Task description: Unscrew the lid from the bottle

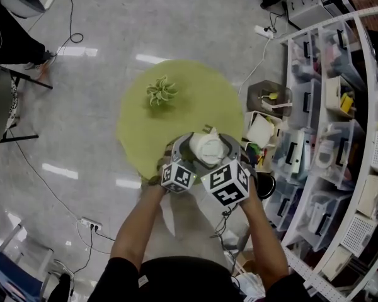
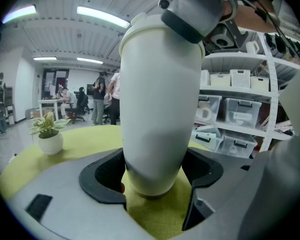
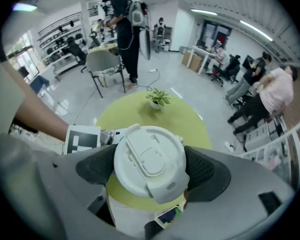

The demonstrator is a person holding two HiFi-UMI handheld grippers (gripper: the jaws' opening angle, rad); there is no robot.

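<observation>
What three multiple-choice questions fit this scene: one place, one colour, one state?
1. Where does the potted plant stand? A) on the round table B) on a shelf C) on the floor
2. What colour is the bottle? A) blue B) white C) red
3. What state is the lid in? A) off, on the table B) missing C) on the bottle
Answers: 1 A, the head view shows it on the green top; 2 B, its body looks white; 3 C, the right gripper view shows it capping the bottle.
</observation>
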